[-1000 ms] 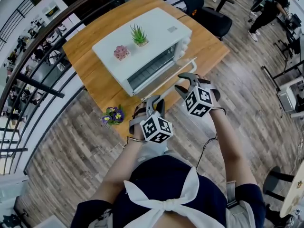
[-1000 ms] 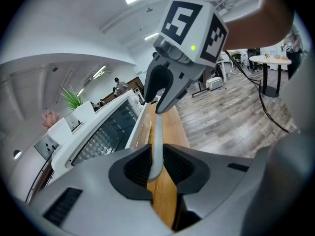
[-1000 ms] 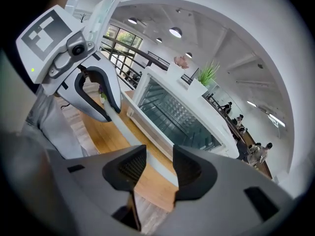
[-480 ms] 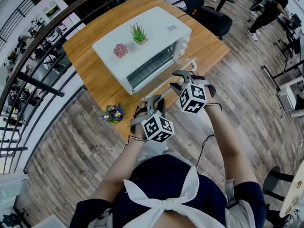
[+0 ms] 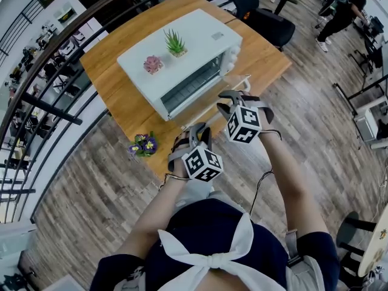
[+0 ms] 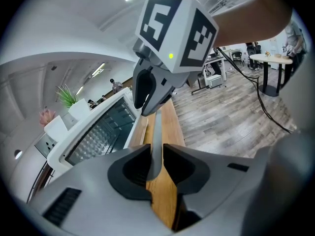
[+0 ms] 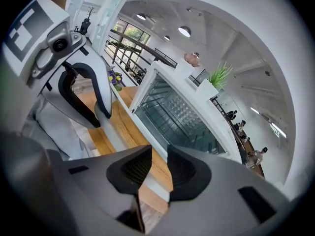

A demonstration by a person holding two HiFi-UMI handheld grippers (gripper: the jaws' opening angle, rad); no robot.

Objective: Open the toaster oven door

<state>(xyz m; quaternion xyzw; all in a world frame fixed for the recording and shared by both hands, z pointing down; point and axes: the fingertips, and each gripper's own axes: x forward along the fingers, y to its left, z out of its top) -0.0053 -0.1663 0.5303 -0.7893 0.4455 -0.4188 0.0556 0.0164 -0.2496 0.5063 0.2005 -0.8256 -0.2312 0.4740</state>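
1. The toaster oven (image 5: 203, 34) is white, and its glass front is dark.
2. The door handle (image 6: 156, 127) is pale grey.
3. The table (image 5: 112, 88) is orange-brown wood grain.
4. The spiky plant (image 5: 174, 41) is green and the small plant (image 5: 153, 63) pink.
5. The flowers (image 5: 144, 145) are purple.
6. The floor (image 5: 79, 187) is grey-brown planks.

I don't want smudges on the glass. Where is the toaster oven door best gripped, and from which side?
Grip the handle, the pale bar along the top edge of the door, from the front of the toaster oven. The bar stands off the glass, so jaws can close round it. The door tips out at the top, so a pull there should work best.
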